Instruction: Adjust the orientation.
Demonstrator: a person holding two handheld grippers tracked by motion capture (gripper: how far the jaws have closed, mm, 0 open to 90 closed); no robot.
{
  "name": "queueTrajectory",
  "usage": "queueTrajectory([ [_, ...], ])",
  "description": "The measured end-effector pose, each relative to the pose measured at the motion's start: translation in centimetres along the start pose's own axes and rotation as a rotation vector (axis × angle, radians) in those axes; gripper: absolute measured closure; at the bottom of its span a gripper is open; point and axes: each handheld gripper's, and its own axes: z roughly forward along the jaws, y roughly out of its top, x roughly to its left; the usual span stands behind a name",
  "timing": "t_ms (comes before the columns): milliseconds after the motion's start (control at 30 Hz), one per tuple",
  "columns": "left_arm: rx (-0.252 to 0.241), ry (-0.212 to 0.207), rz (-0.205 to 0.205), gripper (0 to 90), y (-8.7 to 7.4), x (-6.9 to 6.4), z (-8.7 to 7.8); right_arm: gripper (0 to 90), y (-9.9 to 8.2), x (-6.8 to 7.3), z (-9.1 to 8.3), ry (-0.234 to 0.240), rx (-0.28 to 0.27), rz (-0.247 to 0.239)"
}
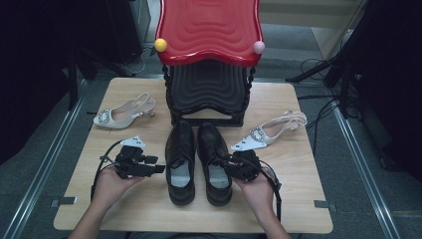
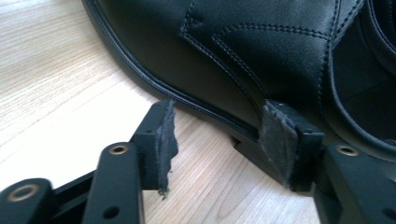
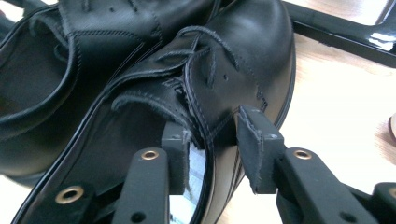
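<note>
Two claws, left claw wide apart, right claw loosely straddling one of two black shoes, two white heels

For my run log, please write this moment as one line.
left gripper: open beside left black shoe | right gripper: open astride wall of right black shoe | table

black shoes | cream heels | red ribbed stool | pale woodgrain table
</note>
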Motion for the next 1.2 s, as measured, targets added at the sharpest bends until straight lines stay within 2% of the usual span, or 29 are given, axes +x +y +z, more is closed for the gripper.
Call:
queueTrajectory([
  [100,0.001,-0.023,-0.012,54.9,0.0,0.2,0.0,65.8,-0.1,-0.3,-1.2,0.06,-0.017,0.007],
  [133,0.001,-0.023,-0.012,58.8,0.0,0.2,0.0,65.8,-0.1,-0.3,-1.2,0.06,-0.017,0.007],
  [167,-0.014,-0.043,-0.014,62.7,0.0,0.2,-0.1,69.1,-0.3,-0.6,-2.5,0.121,-0.047,0.028],
  [267,-0.007,-0.047,-0.018,69.5,0.2,0.3,0.1,76.8,-0.7,-0.9,-3.9,0.128,-0.068,0.023],
  [300,-0.007,-0.047,-0.018,72.0,0.2,0.3,0.1,76.8,-0.7,-0.9,-3.9,0.128,-0.068,0.023],
  [333,0.008,-0.055,-0.012,74.7,0.3,0.4,0.3,85.0,-1.2,-1.4,-4.4,0.115,-0.058,0.026],
  [433,0.009,-0.065,-0.01,79.2,0.4,0.4,0.2,90.0,-1.8,-2.3,-4.3,0.127,-0.027,0.054],
  [500,0.006,-0.056,-0.006,79.3,0.4,0.4,0.2,90.0,-2.0,-2.5,-4.1,0.137,-0.012,0.061],
  [533,0.004,-0.054,-0.008,79.2,0.4,0.5,0.1,90.0,-2.4,-2.8,-3.4,0.193,0.026,0.082],
  [567,0.004,-0.051,-0.009,79.1,0.4,0.7,0.1,90.0,-2.5,-2.8,-3.2,0.199,0.034,0.078],
  [667,0.005,-0.054,-0.019,78.8,0.4,0.9,0.0,90.0,-2.6,-2.4,-2.7,0.181,0.063,0.051],
  [867,0.012,-0.053,-0.019,78.4,0.4,1.0,0.2,90.0,-2.8,-2.4,-2.4,0.194,0.077,0.07],
  [1200,0.018,-0.058,-0.013,78.1,0.5,0.8,0.3,90.0,-2.8,-0.9,-1.7,0.22,0.091,0.038],
])
